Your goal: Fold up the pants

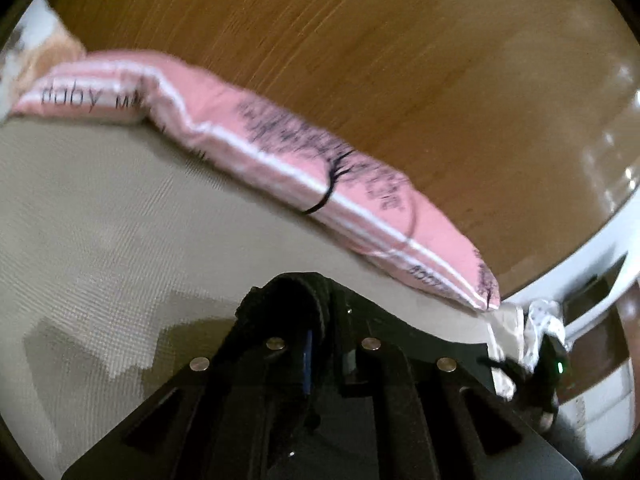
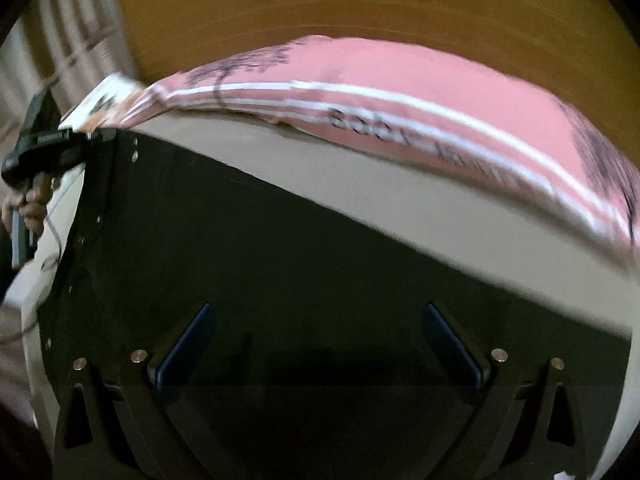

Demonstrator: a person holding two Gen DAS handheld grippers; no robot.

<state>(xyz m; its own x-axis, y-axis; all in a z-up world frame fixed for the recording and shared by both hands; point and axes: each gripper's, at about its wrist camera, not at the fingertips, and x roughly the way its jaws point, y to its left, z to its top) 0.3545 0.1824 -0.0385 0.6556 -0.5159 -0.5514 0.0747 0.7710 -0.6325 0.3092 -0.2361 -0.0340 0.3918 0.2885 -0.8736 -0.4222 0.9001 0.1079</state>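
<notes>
The pants (image 2: pixel 280 280) are black and lie flat on the bed (image 1: pixel 100 208). From the right wrist camera they look like one big dark sheet with a straight edge next to the pale bed cover. A line of small shiny dots runs down the side of the pants that is far from the pillow (image 2: pixel 400 92). The cloth there looks smooth, with no bumps.

The pillow is long and pink, with white stripes, black letters and a black tree drawing. It lies at the far end of the bed, against the brown wooden board (image 1: pixel 360 40). The pants lie on the near side of the pillow, with a strip of bare bed cover between them. They do not touch the pillow.

The right claw (image 2: pixel 318 344) hangs over the pants with its two fingers (image 2: pixel 188 344) spread wide apart. Nothing sits between its blue pads.

The left claw (image 1: pixel 310 312) is squeezed together on a bunch of the black pants. The cloth is wadded up in a lump at the tips, on the near side of the pillow. A bit of blue pad peeks out next to the cloth.

At the pillow's end in the right wrist view, a hand (image 2: pixel 28 208) holds a black handle. The picture is blurry there, so I cannot tell more.
</notes>
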